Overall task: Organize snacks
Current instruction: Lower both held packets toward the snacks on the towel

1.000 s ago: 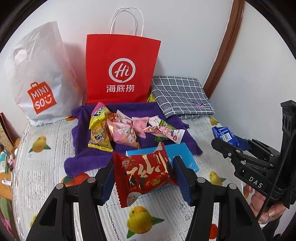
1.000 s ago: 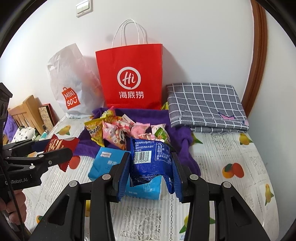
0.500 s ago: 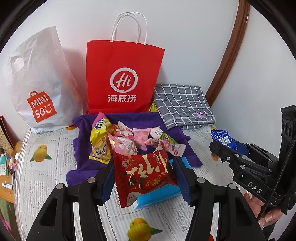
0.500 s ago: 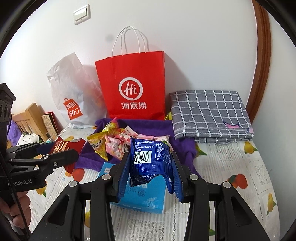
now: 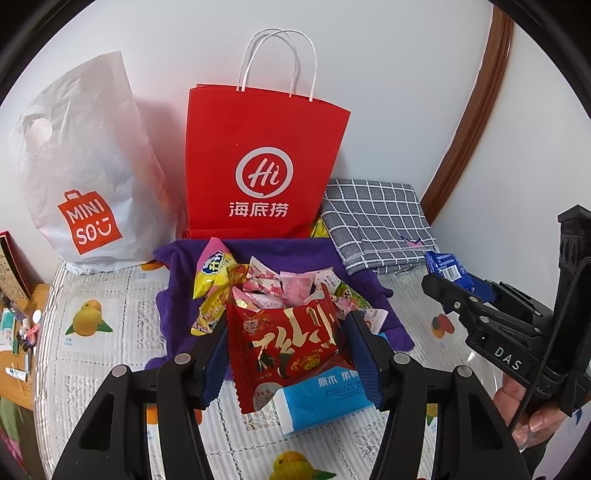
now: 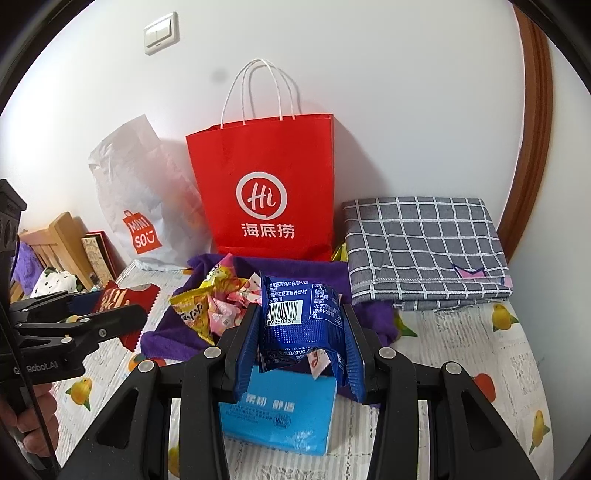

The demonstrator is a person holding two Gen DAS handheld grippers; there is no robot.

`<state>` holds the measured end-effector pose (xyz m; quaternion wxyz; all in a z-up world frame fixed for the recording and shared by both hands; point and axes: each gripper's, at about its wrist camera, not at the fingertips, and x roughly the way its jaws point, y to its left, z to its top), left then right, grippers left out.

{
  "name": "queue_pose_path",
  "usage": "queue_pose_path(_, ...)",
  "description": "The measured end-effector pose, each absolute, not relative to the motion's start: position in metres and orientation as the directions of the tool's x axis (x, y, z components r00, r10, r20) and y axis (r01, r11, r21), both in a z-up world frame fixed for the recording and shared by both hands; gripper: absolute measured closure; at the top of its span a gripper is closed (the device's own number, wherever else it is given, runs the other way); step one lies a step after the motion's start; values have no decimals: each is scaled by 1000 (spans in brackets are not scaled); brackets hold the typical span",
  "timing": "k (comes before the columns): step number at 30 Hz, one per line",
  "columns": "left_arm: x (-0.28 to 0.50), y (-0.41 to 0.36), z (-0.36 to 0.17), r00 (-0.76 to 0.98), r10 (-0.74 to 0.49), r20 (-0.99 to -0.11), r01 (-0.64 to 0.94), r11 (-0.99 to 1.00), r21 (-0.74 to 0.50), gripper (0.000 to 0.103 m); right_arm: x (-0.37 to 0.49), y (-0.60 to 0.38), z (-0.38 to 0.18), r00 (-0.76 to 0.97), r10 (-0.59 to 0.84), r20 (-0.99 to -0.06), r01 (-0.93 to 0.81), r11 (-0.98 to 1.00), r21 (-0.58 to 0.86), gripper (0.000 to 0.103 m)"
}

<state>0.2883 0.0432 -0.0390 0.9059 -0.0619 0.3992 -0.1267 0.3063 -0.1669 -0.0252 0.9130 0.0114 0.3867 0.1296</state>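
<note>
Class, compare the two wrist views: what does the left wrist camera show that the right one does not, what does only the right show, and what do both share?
Only the left wrist view shows the front of the red snack packet clamped in the left gripper. Only the right wrist view shows the wall switch and the barcode side of the blue snack packet in the right gripper. Both show the red paper bag, white Miniso bag, checked cloth and purple towel.

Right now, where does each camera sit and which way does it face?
Left wrist: on the left gripper, facing the wall across the bed; shows its fingers clamping the red packet, with the right gripper and hand at right.
Right wrist: on the right gripper, facing likewise; fingers clamp the blue packet, left gripper at left.
Shared: red bag, white bag, snack pile, checked cloth, tissue pack.
</note>
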Motion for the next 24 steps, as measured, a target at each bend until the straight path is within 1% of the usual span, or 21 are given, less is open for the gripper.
queue_pose_path(24,339,51,-41,652,-290,-701,178,957,-231,46,366,-155,-38,651,253,-716,-241,963,121,61)
